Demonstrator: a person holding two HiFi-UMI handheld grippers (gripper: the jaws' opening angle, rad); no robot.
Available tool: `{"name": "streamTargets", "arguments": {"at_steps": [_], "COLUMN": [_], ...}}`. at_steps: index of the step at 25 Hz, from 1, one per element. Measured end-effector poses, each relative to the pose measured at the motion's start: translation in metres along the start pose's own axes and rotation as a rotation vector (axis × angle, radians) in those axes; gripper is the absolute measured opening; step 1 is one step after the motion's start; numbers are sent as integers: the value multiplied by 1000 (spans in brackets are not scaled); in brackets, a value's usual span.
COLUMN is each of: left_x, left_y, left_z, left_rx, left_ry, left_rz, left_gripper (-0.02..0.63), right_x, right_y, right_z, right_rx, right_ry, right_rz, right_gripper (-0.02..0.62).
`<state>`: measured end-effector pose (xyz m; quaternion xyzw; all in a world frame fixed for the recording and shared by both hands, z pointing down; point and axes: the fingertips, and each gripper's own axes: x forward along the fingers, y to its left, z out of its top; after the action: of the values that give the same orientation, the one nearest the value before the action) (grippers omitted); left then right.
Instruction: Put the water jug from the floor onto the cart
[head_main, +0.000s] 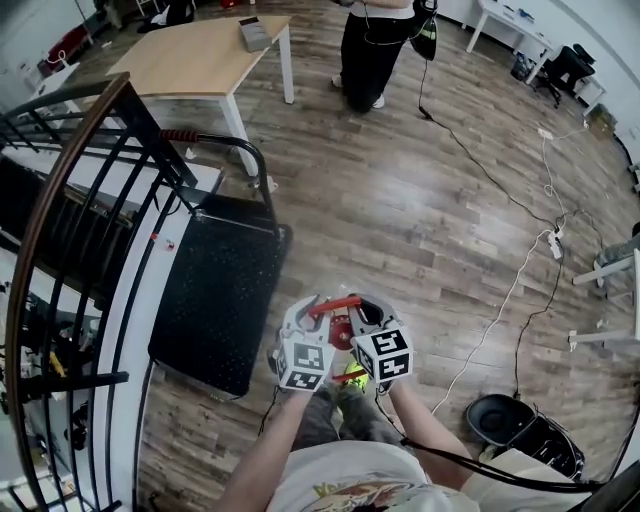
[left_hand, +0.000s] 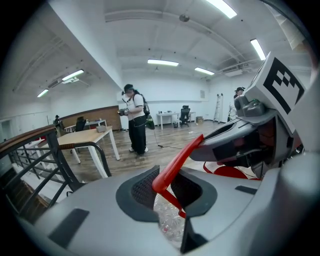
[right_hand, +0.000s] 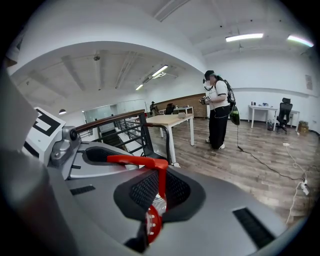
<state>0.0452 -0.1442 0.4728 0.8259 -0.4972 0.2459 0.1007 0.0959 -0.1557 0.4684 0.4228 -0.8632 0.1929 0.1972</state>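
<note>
The water jug hangs under my two grippers, low in the head view. Only its red handle (head_main: 335, 304) and red cap (head_main: 340, 328) show there. My left gripper (head_main: 308, 310) is shut on the handle's left end and my right gripper (head_main: 368, 306) on its right end. In the left gripper view the handle (left_hand: 175, 165) runs between the black pads over the clear jug body (left_hand: 170, 222). In the right gripper view the handle (right_hand: 161, 175) stands between the pads above the cap (right_hand: 152, 222). The black cart deck (head_main: 215, 290) lies just to the left, its push bar (head_main: 235, 150) at the far end.
A dark stair railing (head_main: 70, 200) lines the left side beside the cart. A wooden table (head_main: 200, 55) stands beyond the cart, and a person (head_main: 375, 50) stands on the wood floor further back. Cables (head_main: 500, 300) trail at the right, near a black bin (head_main: 500, 420).
</note>
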Motion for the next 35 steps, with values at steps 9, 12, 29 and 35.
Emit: {"name": "streamTargets", "arguments": {"at_steps": [9,12,29,35], "left_x": [-26,-28,-43,-43], "left_y": [16,20,63,102], "left_z": [21,24,18,5], "left_rx": [11,1,-23,-69], "left_ry": [-21,-20,-51,-25], "left_rz": [12,11,77,167], "left_gripper": [72,72,64,64], "right_x": [-7,-7,25,64], "right_y": [22,23,56,77], "right_z": [28,33,54,63], "right_rx": [-13,-13,-82,-120], "right_ry": [-25,-22,-49,-24], "right_rz": [20,20,78,180], "right_gripper": [21,21,21,21]}}
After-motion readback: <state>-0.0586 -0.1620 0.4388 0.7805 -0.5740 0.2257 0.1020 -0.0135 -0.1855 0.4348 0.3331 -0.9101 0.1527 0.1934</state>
